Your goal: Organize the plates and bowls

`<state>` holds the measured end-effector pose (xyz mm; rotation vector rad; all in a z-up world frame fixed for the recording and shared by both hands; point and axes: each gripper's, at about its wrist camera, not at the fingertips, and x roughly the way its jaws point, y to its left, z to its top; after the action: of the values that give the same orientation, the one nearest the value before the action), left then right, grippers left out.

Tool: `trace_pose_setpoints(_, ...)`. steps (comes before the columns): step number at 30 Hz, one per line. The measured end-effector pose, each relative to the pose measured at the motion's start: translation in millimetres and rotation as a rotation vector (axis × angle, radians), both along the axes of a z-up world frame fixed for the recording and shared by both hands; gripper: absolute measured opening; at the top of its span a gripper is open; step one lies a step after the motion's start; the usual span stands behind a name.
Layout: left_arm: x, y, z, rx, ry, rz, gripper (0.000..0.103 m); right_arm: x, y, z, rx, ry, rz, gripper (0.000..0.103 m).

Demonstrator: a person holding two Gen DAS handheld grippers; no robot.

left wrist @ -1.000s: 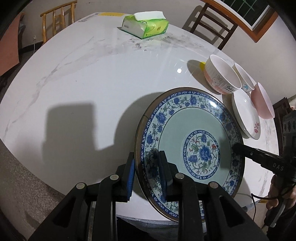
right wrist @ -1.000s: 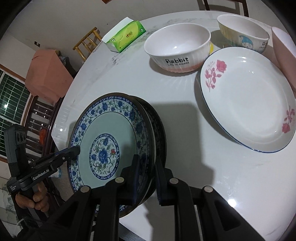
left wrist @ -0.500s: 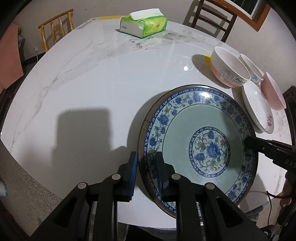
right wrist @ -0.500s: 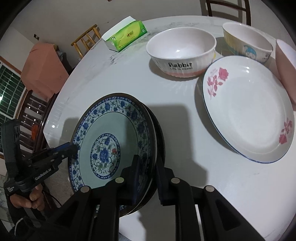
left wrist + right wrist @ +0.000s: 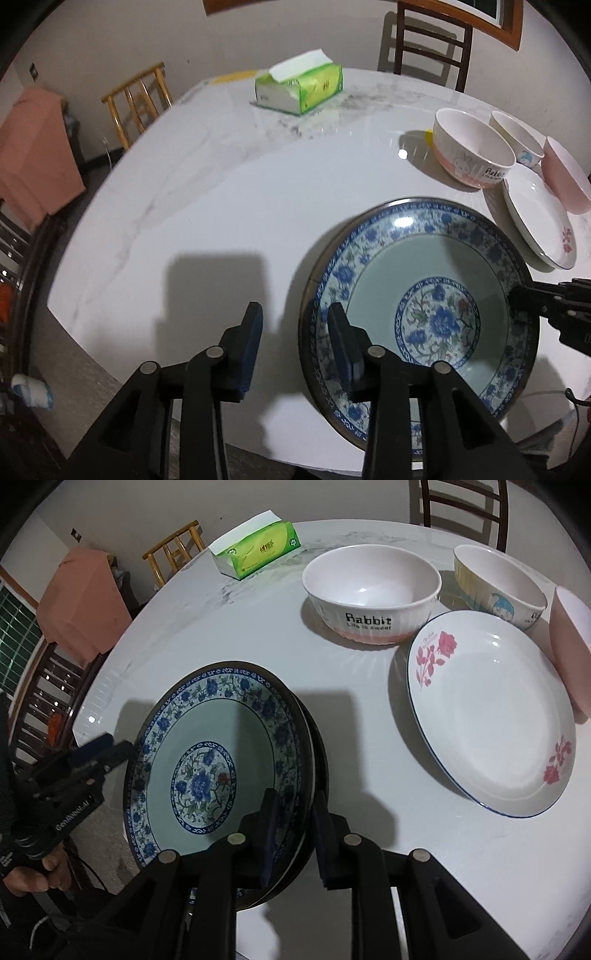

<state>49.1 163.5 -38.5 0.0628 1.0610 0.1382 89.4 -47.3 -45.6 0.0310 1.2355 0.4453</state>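
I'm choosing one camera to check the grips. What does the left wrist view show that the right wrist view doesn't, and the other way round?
Left wrist only: the left gripper open astride the rim of the blue plate, its jaws having just been opening; the rabbit drawing on the bowl.
Right wrist only: the right gripper astride that rim, its jaws having just been opening too, and whether the pads press is unclear; a hand holding the left gripper.
Both: blue plate, bowl, white rose plate, tissue box, table.

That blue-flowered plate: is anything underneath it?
Yes. A second dish's dark rim peeks out beneath the blue-flowered plate, stacked on the table. Its face is covered, so its pattern cannot be seen.
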Motion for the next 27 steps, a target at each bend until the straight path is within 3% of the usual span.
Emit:
trace_pose_setpoints(16, -2, -12, 11, 0.032, -0.037, -0.01, 0.045, -1, 12, 4, -0.103, -0.025, 0.01, 0.023)
trace_pose_setpoints(27, -2, -19, 9, 0.039, -0.028, -0.019, 0.046, -1, 12, 2, -0.088, -0.03, 0.013, 0.024)
